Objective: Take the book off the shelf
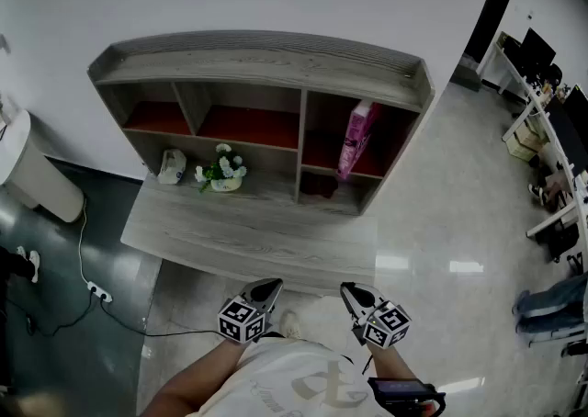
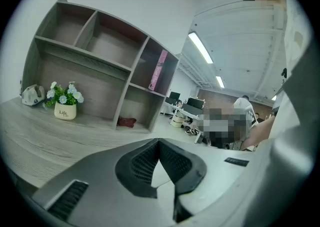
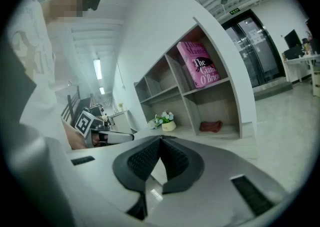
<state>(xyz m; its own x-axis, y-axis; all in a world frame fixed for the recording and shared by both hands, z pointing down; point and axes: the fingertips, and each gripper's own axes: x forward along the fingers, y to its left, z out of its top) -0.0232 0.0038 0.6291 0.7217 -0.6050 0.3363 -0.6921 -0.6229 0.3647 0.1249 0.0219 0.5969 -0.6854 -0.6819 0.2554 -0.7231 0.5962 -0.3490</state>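
Book [image 1: 356, 138]: pink, leaning upright in the upper right compartment of the shelf.
Shelf [image 1: 266, 57]: grey wood, set against the white wall.
Left gripper [image 1: 272, 285]: jaws together, empty, well short of the shelf.
Right gripper [image 1: 349, 289]: jaws together, empty, beside the left one.
Flower pot [image 1: 223, 170]: on the lower left ledge.

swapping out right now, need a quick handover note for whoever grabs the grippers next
Left gripper: shut, empty, near the front edge of the desk.
Right gripper: shut, empty, beside it.
Pink book: leaning in the upper right compartment of the shelf, untouched.
Done: nothing yet.
Left: open a gripper, reach in, grip the book and draw it out.
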